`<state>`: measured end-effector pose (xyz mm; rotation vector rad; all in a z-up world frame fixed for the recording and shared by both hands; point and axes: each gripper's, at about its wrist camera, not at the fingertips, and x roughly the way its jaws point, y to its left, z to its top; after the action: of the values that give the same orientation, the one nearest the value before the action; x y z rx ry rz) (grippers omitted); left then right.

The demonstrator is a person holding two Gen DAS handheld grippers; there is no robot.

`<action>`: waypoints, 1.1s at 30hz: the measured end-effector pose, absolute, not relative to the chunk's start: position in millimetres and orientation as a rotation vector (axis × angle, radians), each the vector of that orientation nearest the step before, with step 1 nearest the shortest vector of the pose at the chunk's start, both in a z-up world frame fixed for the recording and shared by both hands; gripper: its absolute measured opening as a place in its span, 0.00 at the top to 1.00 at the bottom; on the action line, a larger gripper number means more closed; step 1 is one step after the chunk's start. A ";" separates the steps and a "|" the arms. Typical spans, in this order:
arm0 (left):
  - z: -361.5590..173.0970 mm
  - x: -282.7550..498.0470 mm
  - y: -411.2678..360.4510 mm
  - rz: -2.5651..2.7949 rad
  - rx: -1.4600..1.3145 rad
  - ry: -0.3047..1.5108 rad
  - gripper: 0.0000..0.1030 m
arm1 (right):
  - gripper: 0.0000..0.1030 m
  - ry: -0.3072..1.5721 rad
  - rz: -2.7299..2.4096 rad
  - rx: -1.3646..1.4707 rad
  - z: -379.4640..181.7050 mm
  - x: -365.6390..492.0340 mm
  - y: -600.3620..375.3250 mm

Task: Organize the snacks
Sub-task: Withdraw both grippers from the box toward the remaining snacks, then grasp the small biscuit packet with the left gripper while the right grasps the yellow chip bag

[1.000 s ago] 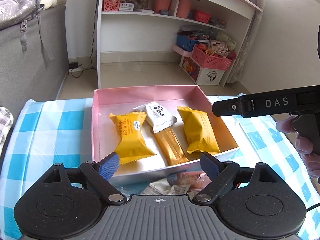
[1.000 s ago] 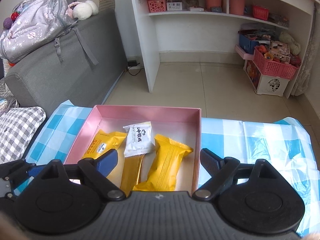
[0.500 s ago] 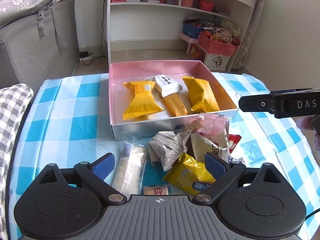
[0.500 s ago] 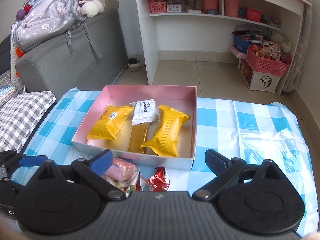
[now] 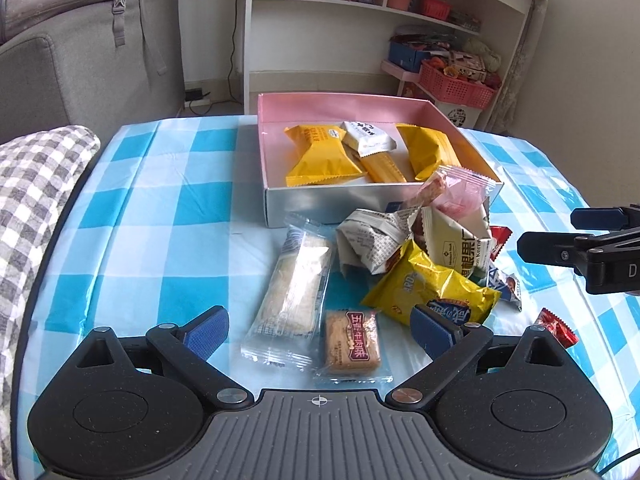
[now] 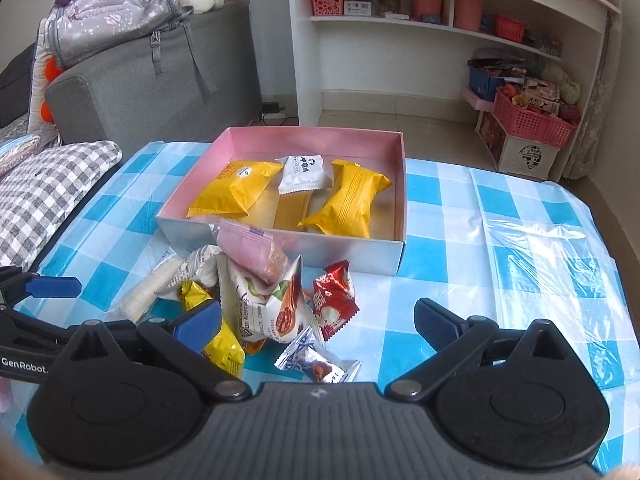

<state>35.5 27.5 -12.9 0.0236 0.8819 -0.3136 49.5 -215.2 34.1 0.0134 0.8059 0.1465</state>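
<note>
A pink box on the blue checked cloth holds two yellow packs, a white pack and an orange bar. A loose pile of snacks lies in front of it: a clear cracker pack, a small brown pack, a yellow bag, a walnut pack, a pink pack and a red candy. My left gripper hangs open above the cracker and brown packs and holds nothing. My right gripper hovers over the pile's right side. Its jaws are opening and grip nothing.
A grey sofa with a backpack stands at the left, a checked cushion by the table's left edge. Beyond the table are a white shelf and a pink basket. Bare cloth stretches right of the box.
Both grippers have drawn back from above the box toward the near side and sunk a little. The snack pile has come into view under them. Both jaws stand wider.
</note>
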 end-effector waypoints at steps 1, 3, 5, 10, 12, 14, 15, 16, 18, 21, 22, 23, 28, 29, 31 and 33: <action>-15.1 34.4 29.3 -0.312 0.026 0.881 0.05 | 0.00 0.808 0.148 0.013 32.2 48.6 -215.5; -21.1 32.4 31.9 -0.309 0.034 0.876 0.05 | 0.00 0.825 0.146 0.010 25.8 47.3 -215.6; -26.4 31.5 33.1 -0.306 0.047 0.874 0.05 | 0.00 0.839 0.137 -0.013 20.1 46.3 -214.5; -30.1 28.6 31.5 -0.350 0.051 0.850 0.05 | 0.00 0.846 0.166 -0.110 9.9 40.8 -207.8; -31.2 26.8 27.6 -0.385 0.053 0.845 0.05 | 0.00 0.849 0.202 -0.133 7.0 37.8 -203.6; -32.0 25.3 23.3 -0.412 0.058 0.848 0.06 | 0.01 0.842 0.236 -0.148 5.8 34.5 -199.2; -32.0 24.4 21.6 -0.423 0.061 0.846 0.06 | 0.01 0.839 0.259 -0.154 5.4 32.7 -196.5; -31.7 23.2 20.1 -0.435 0.063 0.841 0.07 | 0.02 0.836 0.280 -0.157 5.2 31.4 -194.0; -30.9 21.8 16.9 -0.454 0.069 0.828 0.17 | 0.06 0.831 0.321 -0.154 4.9 29.7 -189.2; -30.2 22.2 16.5 -0.467 0.060 0.822 0.29 | 0.15 0.832 0.355 -0.127 4.1 30.0 -186.8; -30.0 22.4 16.5 -0.473 0.055 0.821 0.31 | 0.20 0.835 0.365 -0.114 4.2 30.8 -186.9; -29.6 22.8 16.1 -0.480 0.052 0.820 0.36 | 0.27 0.837 0.373 -0.098 4.6 31.6 -187.4; -31.1 23.1 11.5 -0.521 0.063 0.839 0.57 | 0.43 0.848 0.406 -0.017 5.5 36.6 -189.0; -32.5 23.5 10.1 -0.522 0.070 0.849 0.59 | 0.46 0.851 0.412 -0.002 5.2 38.2 -189.2; -35.0 23.7 7.6 -0.516 0.084 0.859 0.59 | 0.48 0.859 0.417 0.022 4.4 41.0 -188.7; -36.2 23.8 5.7 -0.509 0.101 0.859 0.59 | 0.49 0.864 0.419 0.030 3.3 43.1 -187.0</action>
<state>23.8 5.7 -36.2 0.1009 0.8595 -0.5087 43.1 -187.0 3.3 0.0301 0.8643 0.4190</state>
